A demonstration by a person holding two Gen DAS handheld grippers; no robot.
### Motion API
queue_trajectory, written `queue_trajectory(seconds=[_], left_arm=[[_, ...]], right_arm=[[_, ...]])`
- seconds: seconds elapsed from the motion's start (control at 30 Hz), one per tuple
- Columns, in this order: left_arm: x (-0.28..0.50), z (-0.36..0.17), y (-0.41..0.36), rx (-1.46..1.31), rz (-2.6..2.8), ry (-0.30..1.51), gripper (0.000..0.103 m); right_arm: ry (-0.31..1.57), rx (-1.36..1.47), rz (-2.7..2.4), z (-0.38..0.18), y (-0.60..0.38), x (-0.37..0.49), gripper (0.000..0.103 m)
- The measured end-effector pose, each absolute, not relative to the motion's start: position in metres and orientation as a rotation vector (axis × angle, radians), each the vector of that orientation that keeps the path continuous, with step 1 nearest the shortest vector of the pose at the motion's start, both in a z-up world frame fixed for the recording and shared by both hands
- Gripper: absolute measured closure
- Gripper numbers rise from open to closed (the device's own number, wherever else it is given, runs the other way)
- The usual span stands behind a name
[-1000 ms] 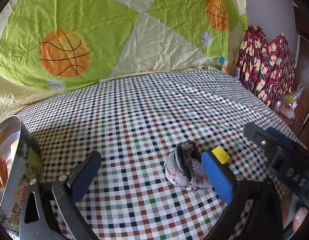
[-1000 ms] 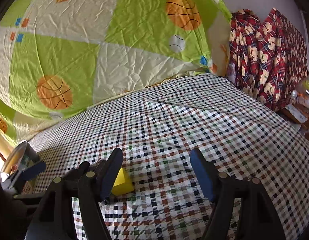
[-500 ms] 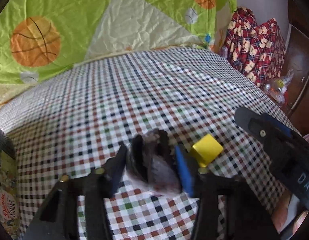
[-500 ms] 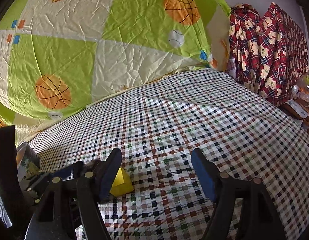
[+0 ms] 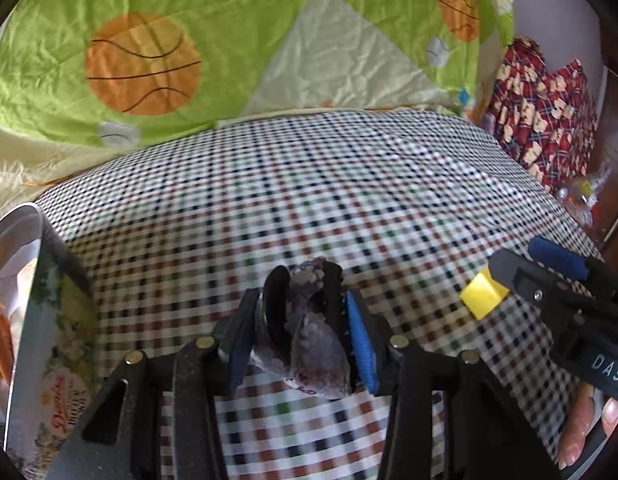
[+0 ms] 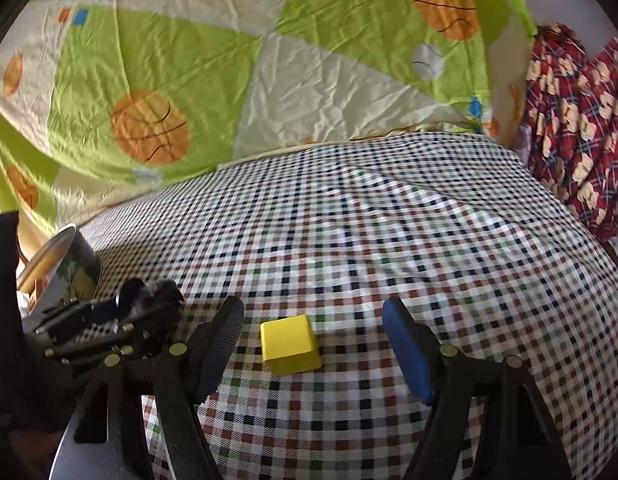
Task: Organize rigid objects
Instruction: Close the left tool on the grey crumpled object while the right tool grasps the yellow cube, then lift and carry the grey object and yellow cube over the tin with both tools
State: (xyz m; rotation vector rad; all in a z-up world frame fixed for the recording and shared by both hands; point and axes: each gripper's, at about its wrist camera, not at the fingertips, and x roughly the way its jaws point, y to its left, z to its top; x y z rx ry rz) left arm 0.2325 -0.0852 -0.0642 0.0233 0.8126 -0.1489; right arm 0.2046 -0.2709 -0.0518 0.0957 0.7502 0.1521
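Left wrist view, grip: the left hand-held gripper, low centre of the frame, has just been closing and is clenched on a dark purplish rock-like lump, both pads pressed to its sides, likely to carry it off.
Left wrist view, container: one printed tin at the left edge, open, something orange inside; it looks like the collecting place.
Left wrist view, other items: one yellow block at right on the checked cloth, just beside the right hand-held gripper; a person's fingertips show lower right.
Right wrist view, grip: the right hand-held gripper is released, its jaws standing wide on either side of the yellow block, touching neither face, apparently lined up for a grasp.
Right wrist view, count: one block, one tin at left, one lump in the left hand-held gripper.
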Motion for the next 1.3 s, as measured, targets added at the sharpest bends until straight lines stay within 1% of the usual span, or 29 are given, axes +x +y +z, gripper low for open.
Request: queue_trajectory(seconds=[0.03,0.1,0.17,0.2,0.3,0.33,0.5,0.87,1.3], left_arm=[[0.232,-0.064,-0.081,0.012,-0.137,0.812,0.06],[0.231,-0.065,-0.075,0.003,-0.126,0.811,0.06],[0.228,-0.065,-0.073,0.013,-0.113,0.804,0.06],[0.226,-0.064,-0.072,0.02,-0.108,0.797,0.06],[0.218,-0.062,-0.065,0.019,-0.101,0.776,0.06],[0.215,-0.061,-0.063,0.018,-0.097,0.767,0.06],[0.206,-0.055,-0.054,-0.006,-0.075,0.723,0.06],[0.185,-0.044,-0.031,-0.089,-0.03,0.605,0.06],[0.156,-0.031,-0.019,-0.069,0.036,0.477,0.06]], right_arm=[[0.764,0.087,0.157,-0.054,-0.268,0.206,0.03],[0.798,0.076,0.163,-0.058,-0.265,0.211,0.034],[0.848,0.07,0.182,-0.064,-0.261,0.216,0.046],[0.868,0.064,0.189,-0.067,-0.259,0.218,0.049],[0.896,0.026,0.19,-0.071,-0.251,0.22,0.063],[0.894,0.014,0.188,-0.071,-0.249,0.219,0.071],[0.864,0.015,0.194,-0.068,-0.246,0.214,0.071],[0.648,0.05,0.195,-0.041,-0.231,0.187,0.071],[0.451,0.112,0.199,-0.022,-0.218,0.163,0.071]])
